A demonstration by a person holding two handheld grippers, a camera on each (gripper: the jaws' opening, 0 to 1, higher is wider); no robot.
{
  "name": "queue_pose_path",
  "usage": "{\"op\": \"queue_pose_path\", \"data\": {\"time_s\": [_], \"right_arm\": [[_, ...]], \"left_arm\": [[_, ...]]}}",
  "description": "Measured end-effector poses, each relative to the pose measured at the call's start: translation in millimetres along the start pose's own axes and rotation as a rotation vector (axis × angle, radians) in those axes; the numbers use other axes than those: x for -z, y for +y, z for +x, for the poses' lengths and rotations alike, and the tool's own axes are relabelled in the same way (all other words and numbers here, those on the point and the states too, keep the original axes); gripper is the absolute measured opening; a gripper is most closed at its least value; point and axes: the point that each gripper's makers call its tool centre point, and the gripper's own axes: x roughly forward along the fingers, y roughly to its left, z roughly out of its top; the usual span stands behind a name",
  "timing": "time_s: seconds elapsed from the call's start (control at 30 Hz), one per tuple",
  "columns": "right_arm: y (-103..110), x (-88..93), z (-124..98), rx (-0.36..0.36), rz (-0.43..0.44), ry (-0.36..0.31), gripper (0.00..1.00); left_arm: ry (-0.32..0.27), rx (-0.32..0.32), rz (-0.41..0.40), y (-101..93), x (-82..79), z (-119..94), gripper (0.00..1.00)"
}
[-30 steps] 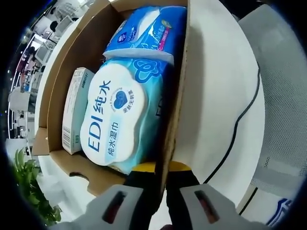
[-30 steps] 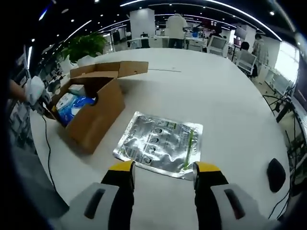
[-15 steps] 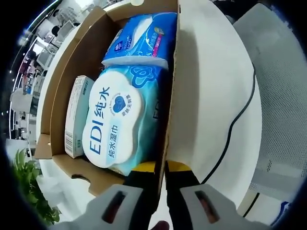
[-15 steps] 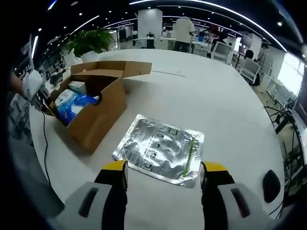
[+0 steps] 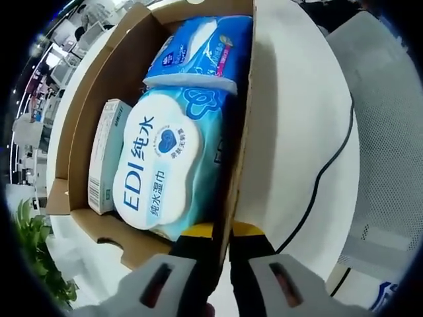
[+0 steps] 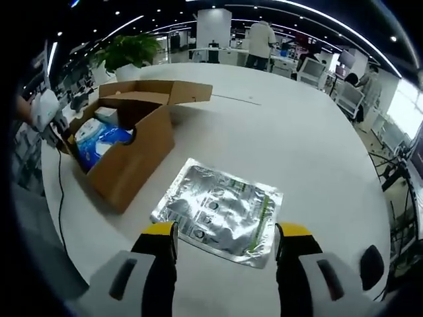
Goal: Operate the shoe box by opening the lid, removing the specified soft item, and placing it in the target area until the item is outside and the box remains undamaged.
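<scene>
The brown cardboard shoe box (image 5: 79,125) stands open, and my left gripper (image 5: 223,232) is shut on its right side wall (image 5: 243,145). Inside lie a white-and-blue wet wipes pack (image 5: 162,168), a blue soft pack (image 5: 201,53) beyond it and a small pale carton (image 5: 102,155) at the left. In the right gripper view the box (image 6: 129,148) sits at the left with its lid folded back, and the left gripper (image 6: 61,137) holds its near corner. A silver foil pouch (image 6: 218,211) lies flat on the white table (image 6: 297,139). My right gripper (image 6: 226,232) is open just short of the pouch, holding nothing.
A black cable (image 5: 324,172) runs over the table to the right of the box, beside a grey mesh chair (image 5: 390,125). A potted plant (image 6: 129,53) stands behind the box. A small dark object (image 6: 370,267) lies at the table's right. People stand at desks far back (image 6: 264,39).
Both views have shifted slightly with the hands. The left gripper keeps its hold on the box wall. The right gripper stays open over the near edge of the pouch.
</scene>
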Motion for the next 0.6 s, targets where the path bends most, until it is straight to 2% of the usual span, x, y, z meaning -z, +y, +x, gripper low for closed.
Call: {"op": "queue_pose_path", "data": {"time_s": [0.13, 0.37, 0.6], "right_arm": [[1, 3.5, 3, 0.000, -0.007, 0.014, 0.58], [1, 1.6, 14, 0.008, 0.035, 0.002, 0.59], [-1, -7.9, 25, 0.031, 0.058, -0.031, 0.64]], "left_arm": [[-0.001, -0.011, 0.007, -1.9, 0.9, 1, 0.05], [-0.005, -0.017, 0.010, -1.8, 0.9, 0, 0.05], [-0.003, -0.015, 0.007, -2.1, 1.0, 1, 0.05]]}}
